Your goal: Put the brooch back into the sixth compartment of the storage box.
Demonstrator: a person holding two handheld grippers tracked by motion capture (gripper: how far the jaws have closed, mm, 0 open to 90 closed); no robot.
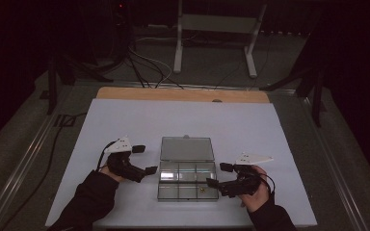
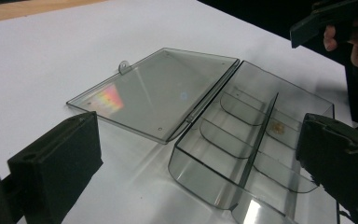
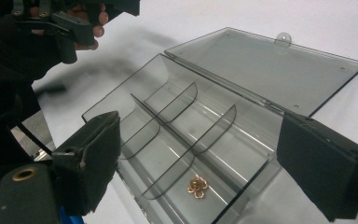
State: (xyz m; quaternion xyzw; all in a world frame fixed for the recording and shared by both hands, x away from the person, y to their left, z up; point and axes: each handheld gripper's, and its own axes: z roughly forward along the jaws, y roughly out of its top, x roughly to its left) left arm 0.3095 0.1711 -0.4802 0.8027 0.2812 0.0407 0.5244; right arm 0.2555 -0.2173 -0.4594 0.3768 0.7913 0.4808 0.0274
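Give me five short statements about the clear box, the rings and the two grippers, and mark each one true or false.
1. The clear plastic box has its lid folded open and lying flat on the white table. True.
2. The small gold rings lie on the table outside the box. False: they lie inside a compartment of the box.
3. The right gripper holds the rings between its jaws. False: its jaws stand open with nothing between them.
4. The left gripper stands open beside the box. True.
5. The box has no dividers. False: curved dividers and a long middle wall split it into compartments.
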